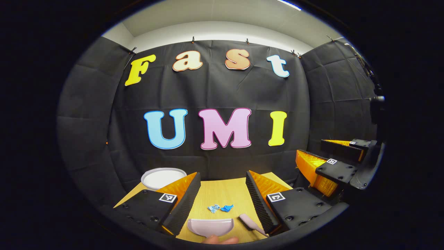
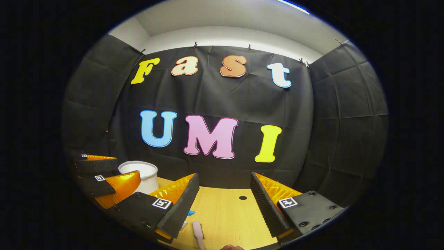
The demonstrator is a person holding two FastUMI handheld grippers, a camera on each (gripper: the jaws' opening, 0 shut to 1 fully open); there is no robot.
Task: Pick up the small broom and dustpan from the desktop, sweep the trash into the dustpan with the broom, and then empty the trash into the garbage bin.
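Black cloth walls close in a light wooden desktop (image 1: 222, 194), and both grippers hang above its near edge, level and pointing toward the back wall. Left gripper (image 1: 222, 199) has its jaws spread wide, holding nothing and touching nothing; below and between its fingers lies the pale dustpan (image 1: 210, 226), with the small broom (image 1: 250, 223) just to its right and the blue trash (image 1: 220, 208) scraps just beyond the pan. Right gripper (image 2: 223, 201) is likewise wide open and empty, the broom handle lying beneath it, near its left finger. Farther off, at the desk's back left corner, stands the white garbage bin (image 2: 140, 175); its inside cannot be made out.
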